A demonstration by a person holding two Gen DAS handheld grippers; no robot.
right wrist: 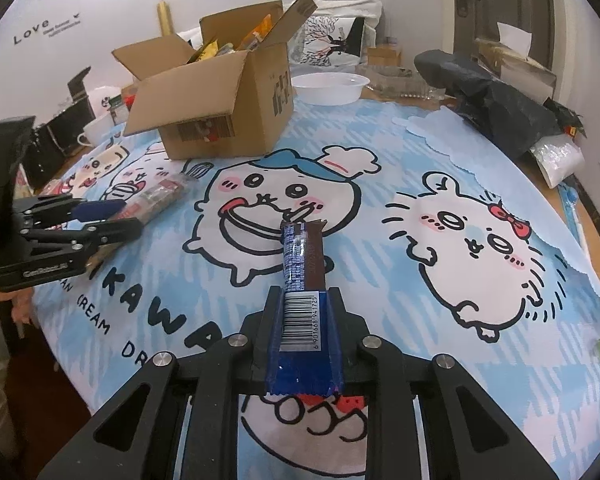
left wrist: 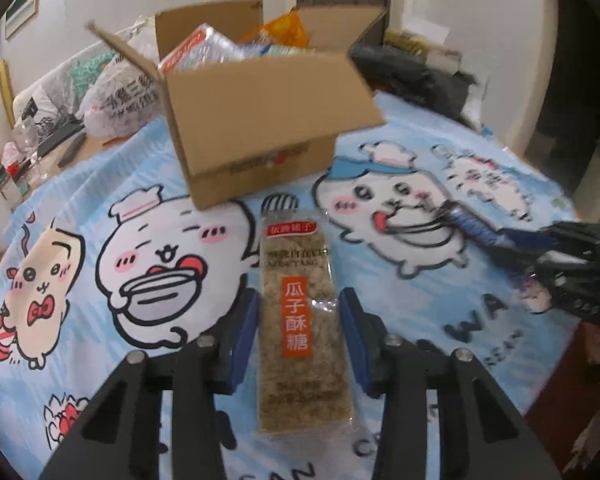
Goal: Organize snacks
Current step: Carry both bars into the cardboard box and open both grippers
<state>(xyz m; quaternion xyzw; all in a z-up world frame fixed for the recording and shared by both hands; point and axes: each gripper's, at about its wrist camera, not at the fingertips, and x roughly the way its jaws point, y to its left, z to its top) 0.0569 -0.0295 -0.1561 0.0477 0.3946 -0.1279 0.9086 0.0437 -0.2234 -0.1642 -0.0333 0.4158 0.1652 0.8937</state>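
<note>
An open cardboard box (left wrist: 256, 120) with several snack packs inside stands on the cartoon tablecloth; it also shows in the right wrist view (right wrist: 220, 112). A long clear pack of sunflower-seed brittle (left wrist: 300, 312) with an orange label lies flat on the cloth between the open blue pads of my left gripper (left wrist: 300, 312), not clamped. In the right wrist view the left gripper (right wrist: 112, 216) straddles that pack (right wrist: 156, 200). My right gripper (right wrist: 303, 308) is shut on a blue and brown wrapped bar (right wrist: 300, 280), held above the cloth. The right gripper with the bar (left wrist: 468, 220) shows at the right of the left wrist view.
A white bowl (right wrist: 330, 86) sits behind the box. A black plastic bag (right wrist: 496, 100) lies at the far right edge. Printed bags and clutter (left wrist: 112, 96) sit left of the box. Cups and dark items (right wrist: 72, 120) crowd the table's left side.
</note>
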